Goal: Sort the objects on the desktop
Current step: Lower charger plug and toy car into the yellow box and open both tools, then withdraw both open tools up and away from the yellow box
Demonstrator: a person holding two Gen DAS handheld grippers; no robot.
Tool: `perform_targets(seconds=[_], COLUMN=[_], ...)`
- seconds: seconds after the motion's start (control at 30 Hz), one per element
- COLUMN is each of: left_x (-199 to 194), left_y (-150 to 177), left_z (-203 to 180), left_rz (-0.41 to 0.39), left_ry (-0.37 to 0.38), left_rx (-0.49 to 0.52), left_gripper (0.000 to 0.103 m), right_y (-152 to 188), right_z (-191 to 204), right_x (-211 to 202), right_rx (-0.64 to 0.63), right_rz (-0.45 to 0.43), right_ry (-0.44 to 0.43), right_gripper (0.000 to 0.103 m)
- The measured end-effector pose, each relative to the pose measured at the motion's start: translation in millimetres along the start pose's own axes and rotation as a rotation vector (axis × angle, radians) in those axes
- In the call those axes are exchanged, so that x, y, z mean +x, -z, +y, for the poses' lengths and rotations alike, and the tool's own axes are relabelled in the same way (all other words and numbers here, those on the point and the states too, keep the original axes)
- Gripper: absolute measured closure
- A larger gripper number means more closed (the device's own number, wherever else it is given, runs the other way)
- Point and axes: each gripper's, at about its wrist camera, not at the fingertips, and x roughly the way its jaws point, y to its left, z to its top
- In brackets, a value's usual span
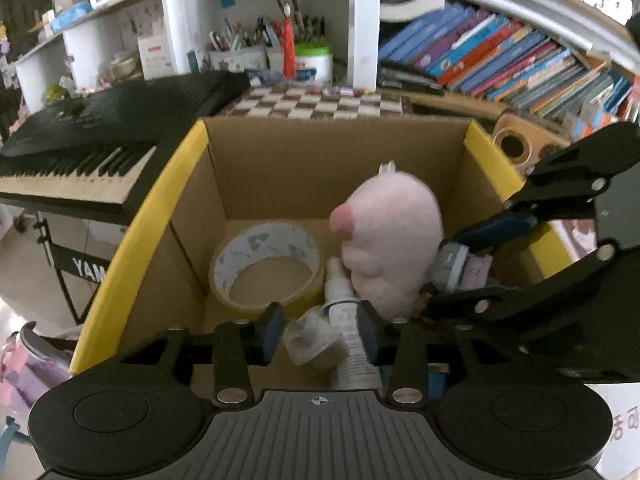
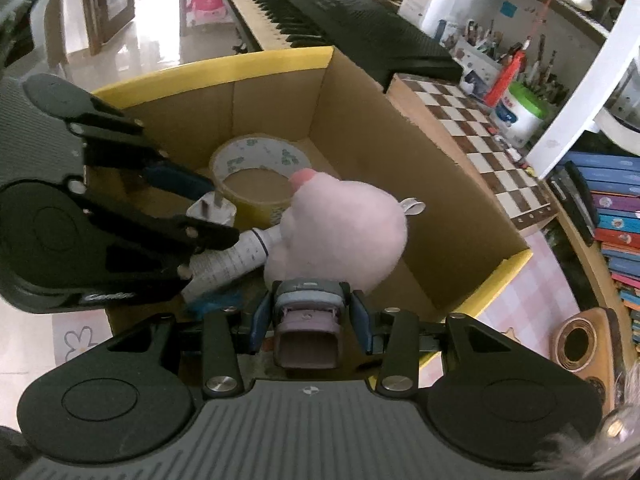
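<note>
Your left gripper (image 1: 320, 334) hangs over the near edge of the open brown cardboard box with yellow flaps (image 1: 304, 160). Its blue-padded fingers stand a little apart, with a white plug adapter (image 1: 310, 334) loose between them; the left finger does not touch it, and whether the right one does is hidden. Just right of the adapter a white spray bottle with printed text (image 1: 340, 300) lies on its side, its body running under the right finger.

Your right gripper (image 2: 308, 316) is clamped on a small grey and mauve stapler-like device (image 2: 308, 320), both pads pressed to its sides, low inside the same box at its near right.

Inside the box, the fluffy pink plush toy with a darker pink snout (image 1: 392, 236) stands near the middle, leaning against the bottle. The wide roll of yellowish tape with a white printed core (image 1: 266, 266) lies flat on the box floor to its left, near the left wall.

Behind the box a brown and cream chessboard (image 1: 316, 102) rests on the surface, a black electronic keyboard (image 1: 92, 136) to the left, and a row of coloured books (image 1: 508, 60) on the shelf to the right.
</note>
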Motion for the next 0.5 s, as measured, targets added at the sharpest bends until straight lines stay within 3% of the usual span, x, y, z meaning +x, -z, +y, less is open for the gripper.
perform_targets(seconds=[0.13,0.3,0.5], left_x=[-19,-50,-83], left_y=[3,8,22], left_z=[0,3,-3], left_rz=[-0.062,-0.145,-0.203], left_ry=[-0.026,-0.006,0.033], left_rx=[-0.023,-0.081,-0.077], left_gripper=[0.048,0.041,0.035], right_y=[4,18,38], right_z=[1,5,30], right_x=[-13,-41,-79], right_rx=[0.047,0.145,0.22], right_rz=[-0.048,-0.127,-0.21], right_ry=[0.024,0.05,0.127], right_gripper=[0.06,0.053,0.049])
